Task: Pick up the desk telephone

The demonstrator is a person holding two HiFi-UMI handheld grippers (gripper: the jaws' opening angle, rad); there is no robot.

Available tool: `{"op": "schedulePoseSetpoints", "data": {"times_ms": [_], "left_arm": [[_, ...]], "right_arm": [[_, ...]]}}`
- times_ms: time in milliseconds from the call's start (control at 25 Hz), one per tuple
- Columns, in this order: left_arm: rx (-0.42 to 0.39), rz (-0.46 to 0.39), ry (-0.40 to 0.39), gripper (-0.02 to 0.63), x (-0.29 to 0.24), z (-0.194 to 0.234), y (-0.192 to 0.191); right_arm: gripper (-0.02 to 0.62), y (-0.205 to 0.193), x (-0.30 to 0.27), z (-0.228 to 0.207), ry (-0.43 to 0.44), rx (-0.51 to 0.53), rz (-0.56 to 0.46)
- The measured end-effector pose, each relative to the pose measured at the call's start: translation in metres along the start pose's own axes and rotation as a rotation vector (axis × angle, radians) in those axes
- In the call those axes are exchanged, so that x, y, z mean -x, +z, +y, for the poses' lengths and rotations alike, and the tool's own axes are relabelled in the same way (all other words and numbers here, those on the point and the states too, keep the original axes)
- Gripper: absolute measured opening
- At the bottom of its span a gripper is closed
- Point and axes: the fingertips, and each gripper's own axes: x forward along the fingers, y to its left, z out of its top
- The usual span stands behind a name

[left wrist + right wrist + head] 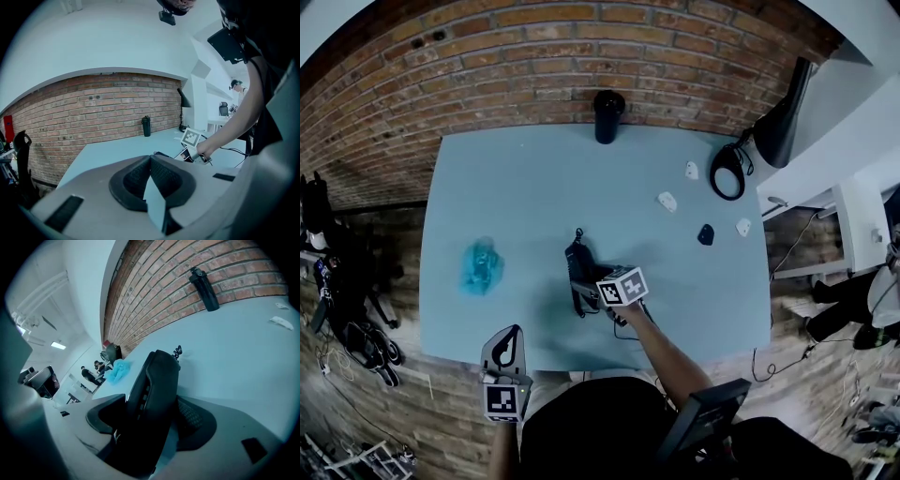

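The black desk telephone point(578, 269) lies near the middle of the pale blue table point(525, 187), its coiled cord trailing toward the far side. My right gripper point(591, 283) reaches in from the front, and in the right gripper view its jaws stand wide with the telephone point(155, 387) filling the gap, both pads against its sides. My left gripper point(510, 336) hovers over the table's front edge, left of the telephone. It is shut with nothing in it point(151, 177).
A black bottle point(608, 115) stands at the far edge by the brick wall. A crumpled blue thing point(481, 266) lies to the left. Small white pieces point(667, 201) and a dark one point(705, 234) are scattered at the right, near a black desk lamp point(780, 127).
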Motion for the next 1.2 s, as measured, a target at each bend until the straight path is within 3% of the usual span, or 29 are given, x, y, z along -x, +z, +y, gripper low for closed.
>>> {"op": "schedulePoseSetpoints", "data": {"times_ms": [1200], "left_arm": [[0.027,0.004,-0.022,0.017,-0.002,-0.01,-0.011]], "right_arm": [[0.305,-0.002,0.004,0.0,0.003,-0.005,-0.008]]}}
